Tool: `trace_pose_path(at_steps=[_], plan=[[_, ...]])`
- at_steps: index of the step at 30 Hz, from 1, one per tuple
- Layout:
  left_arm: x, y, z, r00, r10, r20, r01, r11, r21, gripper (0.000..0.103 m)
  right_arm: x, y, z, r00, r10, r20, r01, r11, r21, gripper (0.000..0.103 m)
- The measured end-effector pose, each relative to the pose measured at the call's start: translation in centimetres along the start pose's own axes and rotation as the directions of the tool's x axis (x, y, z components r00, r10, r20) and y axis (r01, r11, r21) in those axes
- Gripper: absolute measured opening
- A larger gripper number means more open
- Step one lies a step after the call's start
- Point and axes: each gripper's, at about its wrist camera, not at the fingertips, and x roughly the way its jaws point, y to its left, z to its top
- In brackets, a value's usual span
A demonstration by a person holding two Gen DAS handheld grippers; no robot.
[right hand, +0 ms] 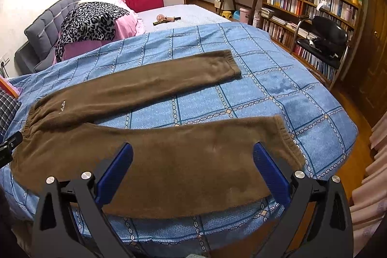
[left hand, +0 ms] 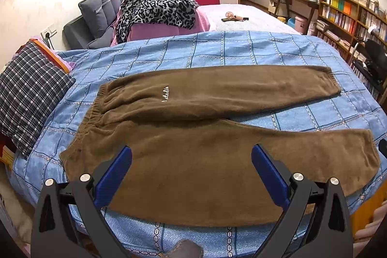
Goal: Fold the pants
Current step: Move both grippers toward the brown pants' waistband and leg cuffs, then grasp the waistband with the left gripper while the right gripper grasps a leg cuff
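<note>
Already both tools hang released above the near leg of the brown pants (left hand: 193, 173), left tool (left hand: 191, 175) nearer the waistband, right tool (right hand: 193, 175) nearer the cuff (right hand: 285, 137). Pinch that near edge at both ends and lift evenly over the far leg (right hand: 157, 79). Beyond, the blue bedspread (right hand: 278, 79) seems bare; a leopard-print throw (left hand: 154, 9) lies well apart.

The black left tool with blue pads (left hand: 191, 156) and its right twin (right hand: 192, 155) both gaped wide, holding nothing.

Brown pants (left hand: 198, 161) — fuzzy, matt fleece — on a soft woven blue checked bedspread (left hand: 241, 50).
</note>
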Motion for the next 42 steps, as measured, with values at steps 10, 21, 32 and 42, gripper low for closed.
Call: trace_pose_path(at_steps=[10, 21, 32, 42], plan=[[1.7, 0.6, -0.4, 0.999, 0.011, -0.04, -0.011, 1.0, -0.008, 0.098, 1.3, 0.1, -0.1, 0.999, -0.013, -0.036, 0.013, 1.0, -0.001, 0.1], [3.8, 1.8, -0.7, 0.996, 0.022, -0.087, -0.024, 0.999, -0.025, 0.098, 3.0, 0.7, -0.1, 0.997, -0.025, -0.079, 0.024, 1.0, -0.011, 0.1], [5.9, 2.7, -0.8, 0.991, 0.026, -0.133, -0.031, 0.999, -0.037, 0.098, 5.1, 1.4, 0.1, 0.99, -0.022, -0.138, 0.02, 1.0, -0.018, 0.1], [9.4, 4.4, -0.1, 0.979, 0.044, -0.198, -0.057, 0.997, -0.061, 0.098, 7.7, 1.8, 1.1, 0.981, -0.002, -0.195, 0.0, 1.0, -0.009, 0.1]])
